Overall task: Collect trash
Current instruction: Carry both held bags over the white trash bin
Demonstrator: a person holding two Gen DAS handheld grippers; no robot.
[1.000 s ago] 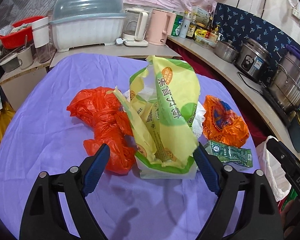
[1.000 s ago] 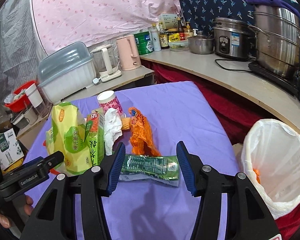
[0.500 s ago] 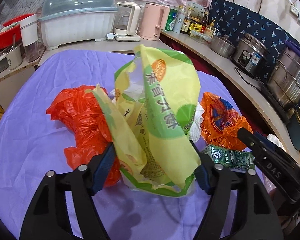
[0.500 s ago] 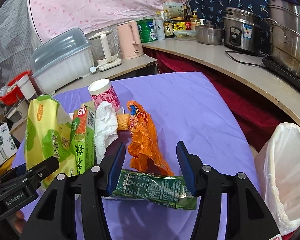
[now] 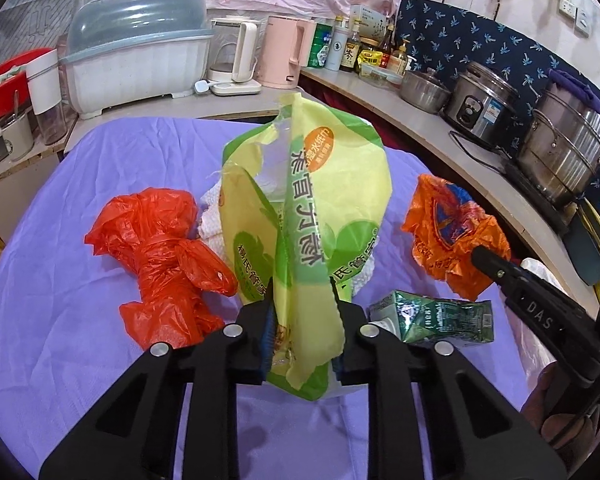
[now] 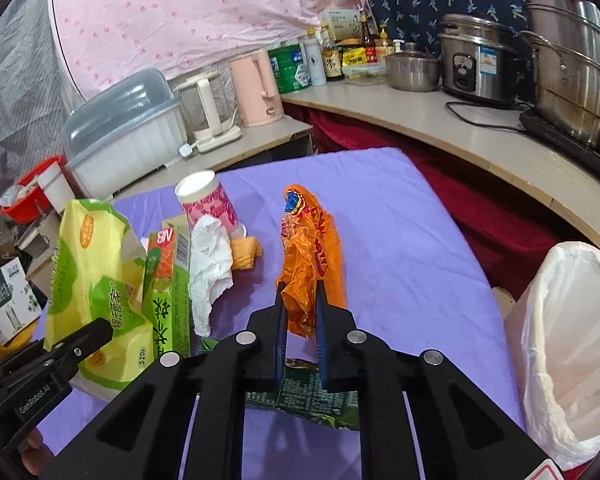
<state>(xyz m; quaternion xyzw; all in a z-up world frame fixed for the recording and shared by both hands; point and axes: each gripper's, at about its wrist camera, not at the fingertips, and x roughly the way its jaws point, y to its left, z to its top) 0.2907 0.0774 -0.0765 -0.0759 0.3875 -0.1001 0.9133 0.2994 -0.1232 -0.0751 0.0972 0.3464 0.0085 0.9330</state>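
While both sets of jaws are closing, worth weighing what might slip. Left gripper (image 5: 303, 332) pinching the lower part of the yellow-green bag (image 5: 320, 216), pads pressed into the crinkled film from both sides, bag standing upright on the purple cloth (image 5: 60, 360). Right gripper (image 6: 300, 320) clamped on the near end of the orange wrapper (image 6: 312, 248), which lies stretched away along the cloth; green foil pack (image 6: 316, 396) flat underneath the fingers, apparently not caught.

Lined bin (image 6: 572, 344) just off the right edge of the table, mouth open, close to the right gripper.

Risks from here, judged from the look of things:
- Thin film in both grips; likely to slide out if lifted fast, since only a fold is held.
- Yellow-green bag leaning against the juice carton (image 6: 172, 288) and white tissue (image 6: 212, 264); could topple or drag these when pulled up, perhaps knocking the paper cup (image 6: 208, 204) behind.
- Red plastic bag (image 5: 160, 264) touching the yellow-green one on its left; might snag and get tugged along.
- Long orange wrapper could trail and catch the bin's rim rather than drop inside.
- Grippers close together near the green foil pack; a crossing path would risk a bump.
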